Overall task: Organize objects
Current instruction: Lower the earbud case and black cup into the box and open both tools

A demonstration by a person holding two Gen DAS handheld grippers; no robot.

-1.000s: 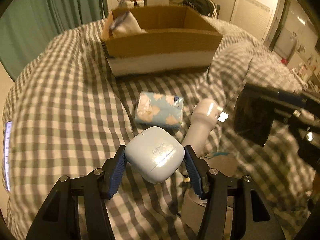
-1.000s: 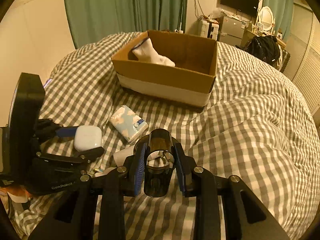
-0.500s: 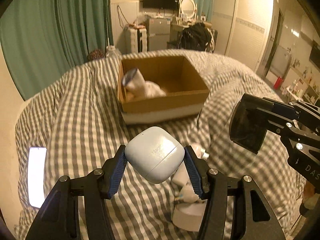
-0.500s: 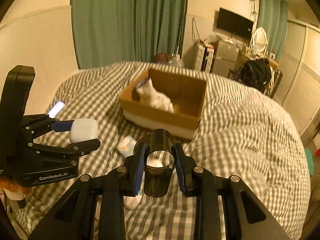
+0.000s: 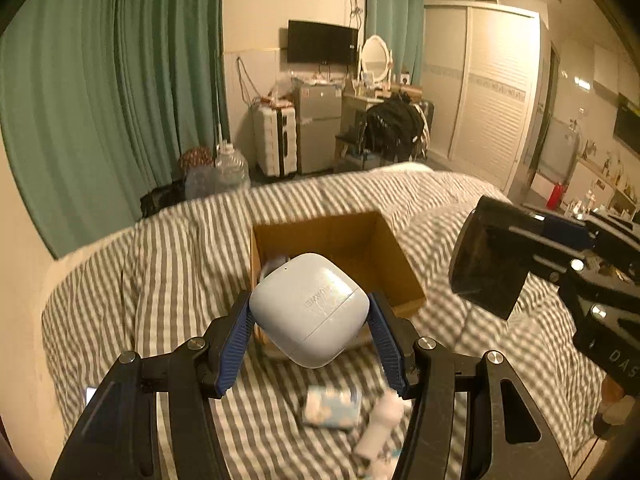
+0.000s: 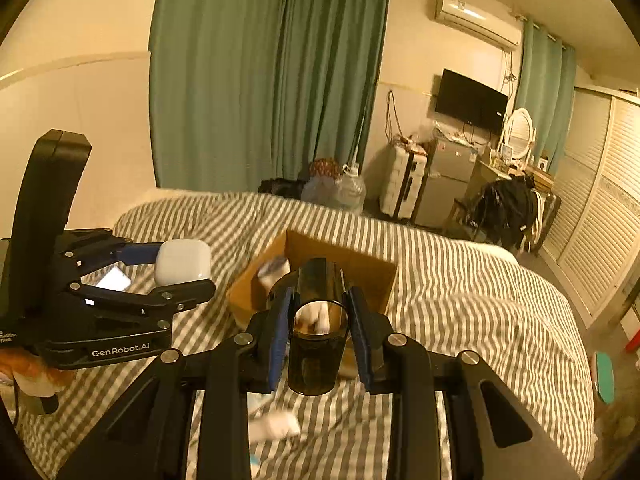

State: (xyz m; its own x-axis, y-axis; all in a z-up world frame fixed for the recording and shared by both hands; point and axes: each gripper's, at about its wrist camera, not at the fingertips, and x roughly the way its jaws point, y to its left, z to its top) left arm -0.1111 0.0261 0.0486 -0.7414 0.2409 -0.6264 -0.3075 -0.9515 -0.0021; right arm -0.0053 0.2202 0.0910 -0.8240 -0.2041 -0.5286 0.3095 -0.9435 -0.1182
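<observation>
My left gripper (image 5: pixel 310 330) is shut on a white earbud case (image 5: pixel 308 308), held high above the checked bed; it also shows in the right wrist view (image 6: pixel 182 262). My right gripper (image 6: pixel 320 332) is shut on a dark tinted cup (image 6: pixel 318 324), seen at the right of the left wrist view (image 5: pixel 488 264). An open cardboard box (image 5: pixel 360 240) with a white sock (image 6: pixel 274 270) inside sits on the bed ahead of both grippers. A blue patterned tissue pack (image 5: pixel 332 406) and a white bottle (image 5: pixel 380 428) lie on the bed below.
A lit phone (image 6: pixel 114 280) lies on the bed at the left. Green curtains, a suitcase (image 5: pixel 276 144), a small fridge, a dresser and a wardrobe stand beyond the bed. A water jug (image 5: pixel 230 170) stands on the floor by the bed's far edge.
Both grippers have risen and tilted up with their loads, so the box now looks smaller and farther below. The tissue pack and bottle have dropped toward the bottom of the view.
</observation>
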